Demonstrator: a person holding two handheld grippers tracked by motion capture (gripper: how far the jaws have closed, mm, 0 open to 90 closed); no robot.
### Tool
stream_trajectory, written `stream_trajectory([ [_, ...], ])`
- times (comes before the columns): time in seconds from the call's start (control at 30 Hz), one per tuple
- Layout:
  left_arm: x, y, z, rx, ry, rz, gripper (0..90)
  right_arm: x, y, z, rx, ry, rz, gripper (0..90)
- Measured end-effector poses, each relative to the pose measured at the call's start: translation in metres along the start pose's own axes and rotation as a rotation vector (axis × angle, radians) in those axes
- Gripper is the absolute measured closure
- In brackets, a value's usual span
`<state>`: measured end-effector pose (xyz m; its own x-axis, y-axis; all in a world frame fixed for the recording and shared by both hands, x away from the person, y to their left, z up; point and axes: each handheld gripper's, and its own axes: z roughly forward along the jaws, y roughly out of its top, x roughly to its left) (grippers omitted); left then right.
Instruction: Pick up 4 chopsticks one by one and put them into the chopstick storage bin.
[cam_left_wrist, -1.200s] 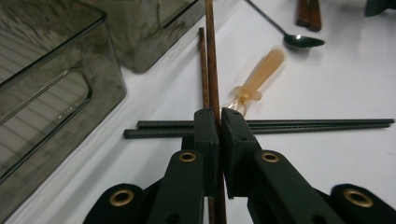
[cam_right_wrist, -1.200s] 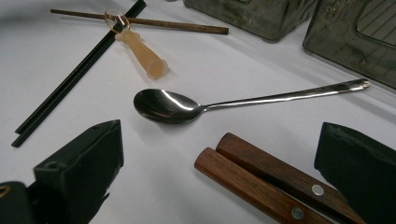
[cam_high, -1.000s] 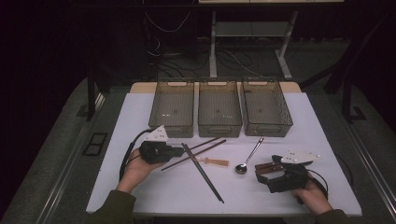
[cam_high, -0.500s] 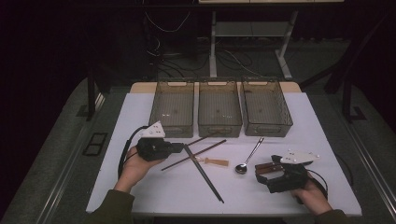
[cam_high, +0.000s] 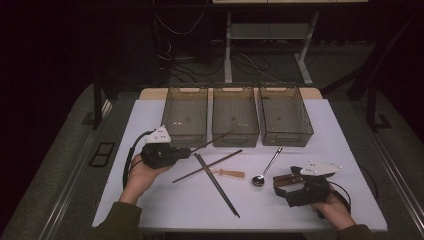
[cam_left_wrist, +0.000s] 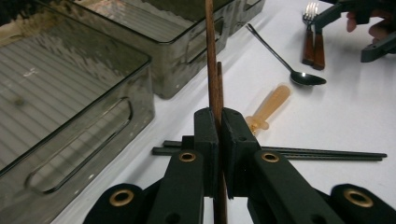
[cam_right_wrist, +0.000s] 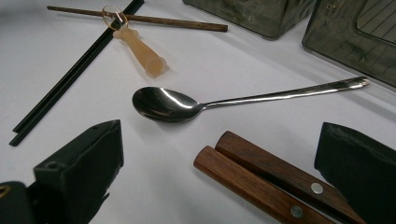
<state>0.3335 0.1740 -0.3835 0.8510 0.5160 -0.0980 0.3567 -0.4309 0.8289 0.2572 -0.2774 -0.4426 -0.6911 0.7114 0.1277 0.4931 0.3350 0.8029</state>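
A dim lab: white table (cam_high: 310, 210) on a bare frame, cables (cam_high: 175, 30) trailing behind.

A slim brown wooden chopstick (cam_high: 212, 140) is lifted at one end, slanting up from left to right toward the front wall of the middle bin. Two wooden-handled utensils (cam_high: 288, 178) lie side by side, flat on the table near its front right corner.

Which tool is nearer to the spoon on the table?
Right. The right tool sits open just beside the spoon, over the wooden handles; the left tool, holding a chopstick, is across the table.
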Motion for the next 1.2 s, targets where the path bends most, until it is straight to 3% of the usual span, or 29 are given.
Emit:
stream_trajectory([
  [0.9, 0.029, -0.013, -0.02, -0.012, 0.172, -0.09, 84.4, 0.0, 0.0, 0.0, 0.0, -0.001, -0.004, 1.5],
  [1.2, 0.042, -0.013, -0.024, 0.007, 0.225, -0.092, 84.4, 0.0, 0.0, 0.0, 0.0, 0.0, -0.003, 1.5],
])
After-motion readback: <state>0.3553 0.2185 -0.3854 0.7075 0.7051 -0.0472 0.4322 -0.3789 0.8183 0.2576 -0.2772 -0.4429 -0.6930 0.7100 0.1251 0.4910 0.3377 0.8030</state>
